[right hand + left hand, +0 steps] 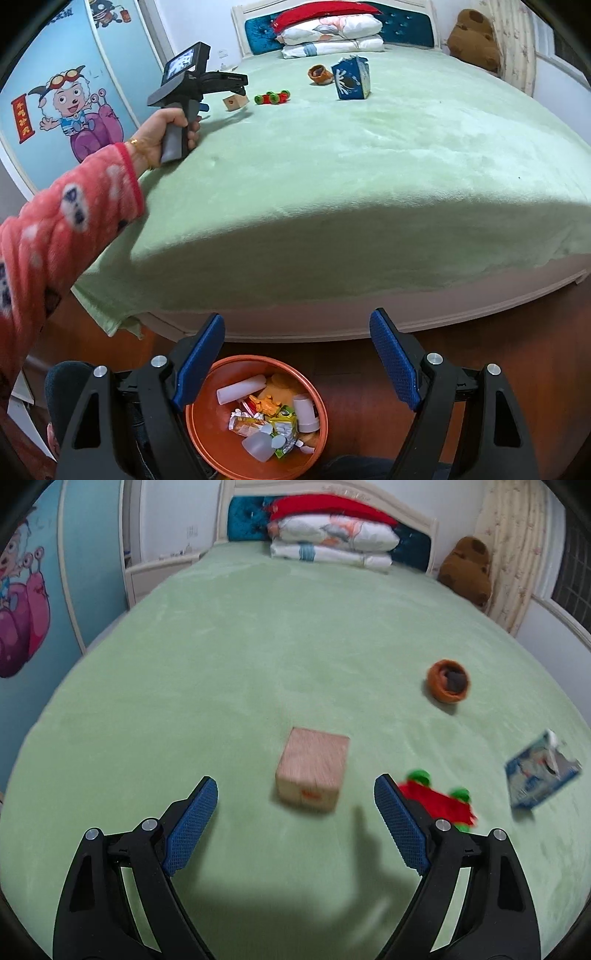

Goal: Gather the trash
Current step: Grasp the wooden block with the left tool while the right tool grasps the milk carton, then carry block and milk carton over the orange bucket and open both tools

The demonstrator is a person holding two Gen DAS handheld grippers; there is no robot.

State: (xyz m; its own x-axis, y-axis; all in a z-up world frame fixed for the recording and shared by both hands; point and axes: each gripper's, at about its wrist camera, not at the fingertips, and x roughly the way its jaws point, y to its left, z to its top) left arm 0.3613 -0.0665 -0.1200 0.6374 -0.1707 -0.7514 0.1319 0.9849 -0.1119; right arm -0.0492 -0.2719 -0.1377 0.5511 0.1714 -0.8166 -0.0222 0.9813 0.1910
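Left claw [295, 797]: open, empty, over the green bed [258, 646].
Wooden block [313, 770]: just beyond its fingertips, between them.
Right claw [297, 332]: open, empty, above the orange bin [199, 435] of wrappers on the floor.

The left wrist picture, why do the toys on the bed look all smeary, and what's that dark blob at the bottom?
In the left wrist view the wooden block, the red and green toy and the blue carton are streaked by motion blur; the dark blob is a shadow on the green bedspread. In the right wrist view the same block looks sharper, while the pink sleeve is blurred.
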